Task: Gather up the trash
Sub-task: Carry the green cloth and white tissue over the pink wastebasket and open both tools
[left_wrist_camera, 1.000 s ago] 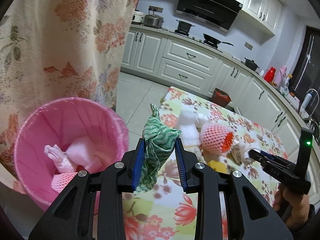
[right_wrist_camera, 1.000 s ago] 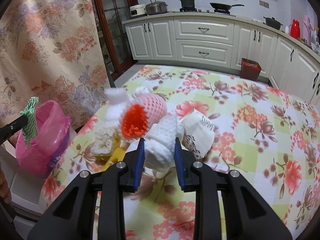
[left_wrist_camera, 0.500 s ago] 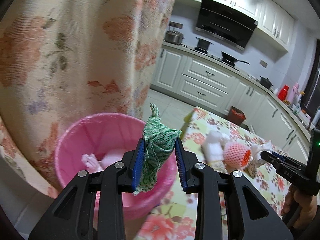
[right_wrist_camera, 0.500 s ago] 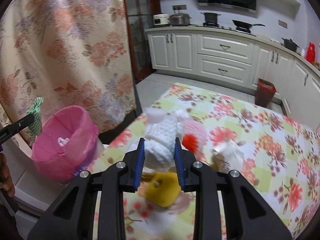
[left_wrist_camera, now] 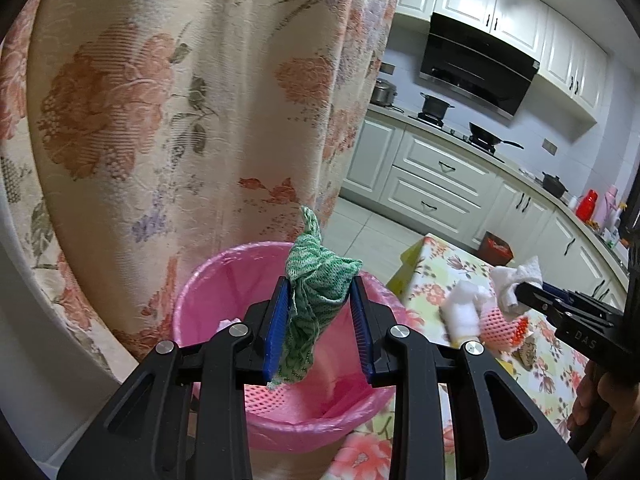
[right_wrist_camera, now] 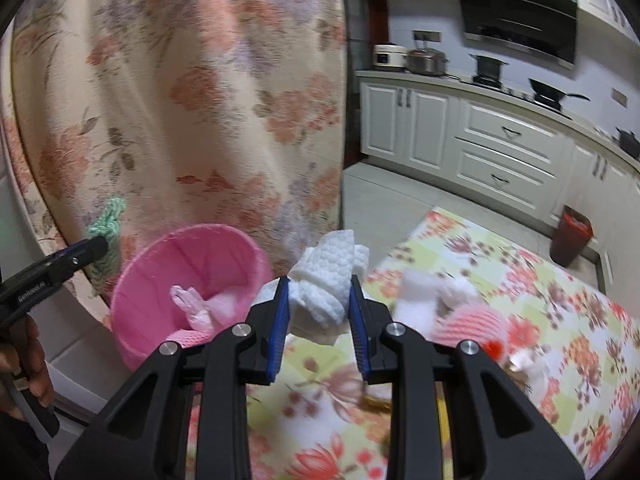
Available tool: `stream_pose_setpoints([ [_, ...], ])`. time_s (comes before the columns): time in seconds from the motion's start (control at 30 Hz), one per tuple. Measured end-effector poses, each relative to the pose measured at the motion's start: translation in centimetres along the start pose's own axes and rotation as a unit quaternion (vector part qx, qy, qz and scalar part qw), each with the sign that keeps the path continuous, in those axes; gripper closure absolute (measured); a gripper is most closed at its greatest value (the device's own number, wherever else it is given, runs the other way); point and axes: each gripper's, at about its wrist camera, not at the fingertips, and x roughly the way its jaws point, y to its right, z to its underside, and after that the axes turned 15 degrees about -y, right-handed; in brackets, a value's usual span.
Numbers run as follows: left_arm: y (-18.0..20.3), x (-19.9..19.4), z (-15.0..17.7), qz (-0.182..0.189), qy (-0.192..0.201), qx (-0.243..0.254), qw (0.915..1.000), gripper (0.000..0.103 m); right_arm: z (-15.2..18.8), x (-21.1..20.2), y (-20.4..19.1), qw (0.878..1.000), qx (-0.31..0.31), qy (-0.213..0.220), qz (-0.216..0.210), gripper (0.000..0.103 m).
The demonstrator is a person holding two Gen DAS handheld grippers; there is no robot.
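While the left gripper (left_wrist_camera: 320,328) is clamped on a crumpled green cloth (left_wrist_camera: 316,292) above the pink bin (left_wrist_camera: 208,292), the right gripper (right_wrist_camera: 318,316) holds a white paper towel (right_wrist_camera: 328,276) over the floral table (right_wrist_camera: 560,320), where a pink foam net (right_wrist_camera: 472,326) lies before the curtain (right_wrist_camera: 180,100).

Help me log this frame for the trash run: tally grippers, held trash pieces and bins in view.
Grippers: 2 (left gripper, right gripper)
Held trash: 2 (green cloth, white paper towel)
Bins: 2 (pink bin, red bin on the floor)
Total: 6
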Motion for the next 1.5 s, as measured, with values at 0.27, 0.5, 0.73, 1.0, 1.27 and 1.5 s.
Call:
stream_pose_setpoints([
  [0.27, -1.5, -0.4, -0.1, -0.009, 0.006, -0.008, 0.9999, 0.075, -1.9, 1.8, -4.1, 0.999, -0.038, -0.009, -0.023, 0.075],
  [0.5, -2.3, -0.7, -0.1, -0.010, 0.010, -0.013, 0.9998, 0.075, -2.8, 3.1, -6.5, 0.997, -0.059, -0.018, -0.046, 0.074],
  [0.73, -2.7, -0.8, -0.3, -0.010, 0.013, -0.017, 0.9997, 0.075, -3.8, 3.9, -8.6, 0.995, -0.080, -0.023, -0.062, 0.072],
  [1.0, -2.7, -1.0, -0.6, -0.008, 0.016, -0.018, 0.9997, 0.075, -4.2, 4.6, -9.6, 0.993, -0.092, -0.029, -0.070, 0.056],
  [1.27, -2.7, -0.9, -0.9, 0.001, 0.015, -0.023, 0.9996, 0.073, -4.3, 4.7, -9.4, 0.993, -0.091, -0.029, -0.064, 0.048],
  [1.5, -2.5, 0.0, -1.1, -0.002, 0.005, -0.028, 0.9996, 0.044, -3.9, 3.9, -7.3, 0.996, -0.068, -0.020, -0.051, 0.040],
])
